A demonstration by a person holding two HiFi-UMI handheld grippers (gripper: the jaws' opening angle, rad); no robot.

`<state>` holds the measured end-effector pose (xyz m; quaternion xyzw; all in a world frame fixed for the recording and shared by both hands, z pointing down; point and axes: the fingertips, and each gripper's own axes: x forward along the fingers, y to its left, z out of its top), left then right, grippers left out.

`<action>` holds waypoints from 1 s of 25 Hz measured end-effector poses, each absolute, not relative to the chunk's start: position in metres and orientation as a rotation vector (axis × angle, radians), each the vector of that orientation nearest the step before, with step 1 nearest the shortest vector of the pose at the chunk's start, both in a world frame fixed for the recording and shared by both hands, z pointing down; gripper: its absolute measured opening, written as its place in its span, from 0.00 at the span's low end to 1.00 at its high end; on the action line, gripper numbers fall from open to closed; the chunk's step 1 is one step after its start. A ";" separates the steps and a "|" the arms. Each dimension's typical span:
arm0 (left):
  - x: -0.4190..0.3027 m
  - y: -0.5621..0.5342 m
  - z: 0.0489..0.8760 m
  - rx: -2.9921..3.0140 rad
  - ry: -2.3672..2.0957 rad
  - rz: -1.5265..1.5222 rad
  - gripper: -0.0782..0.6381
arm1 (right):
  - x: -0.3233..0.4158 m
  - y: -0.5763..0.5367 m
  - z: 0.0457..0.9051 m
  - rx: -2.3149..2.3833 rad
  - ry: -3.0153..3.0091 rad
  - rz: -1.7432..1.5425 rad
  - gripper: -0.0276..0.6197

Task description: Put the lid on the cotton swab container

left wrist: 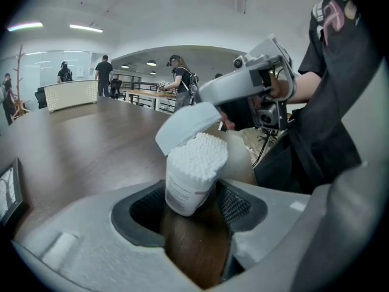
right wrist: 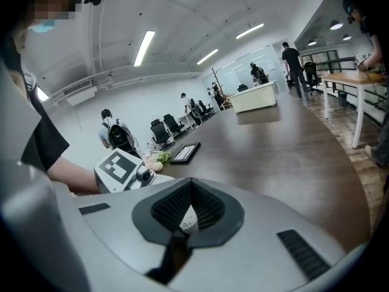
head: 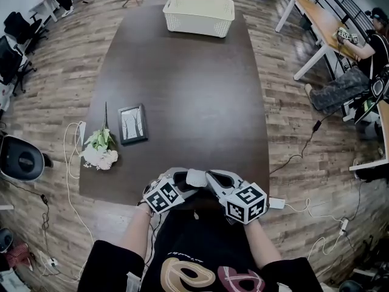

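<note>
The left gripper [left wrist: 193, 204] is clamped on the low part of the cotton swab container [left wrist: 189, 178], by the near edge of the table [head: 182, 72]. The right gripper [right wrist: 185, 216] pinches the lid [left wrist: 185, 126] by its rim, tipped over the swabs. Both look light, thin and slippy, so squeeze softly

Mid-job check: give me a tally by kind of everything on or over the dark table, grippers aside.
round plastic cotton swab container: 1
white plastic lid: 1
white slatted plastic basket: 1
dark-framed picture: 1
bunch of white flowers: 1
Total: 5
</note>
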<state>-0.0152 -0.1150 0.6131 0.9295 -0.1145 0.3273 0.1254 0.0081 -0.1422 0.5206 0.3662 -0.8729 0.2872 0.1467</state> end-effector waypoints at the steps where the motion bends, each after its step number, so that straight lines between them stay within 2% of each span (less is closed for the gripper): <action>1: -0.015 -0.115 0.613 2.708 -0.334 0.954 0.48 | 0.007 -0.138 0.524 1.036 -2.499 0.825 0.05; 25: -0.015 -0.116 0.612 2.713 -0.330 0.948 0.48 | -0.002 -0.116 0.543 1.015 -2.407 0.740 0.05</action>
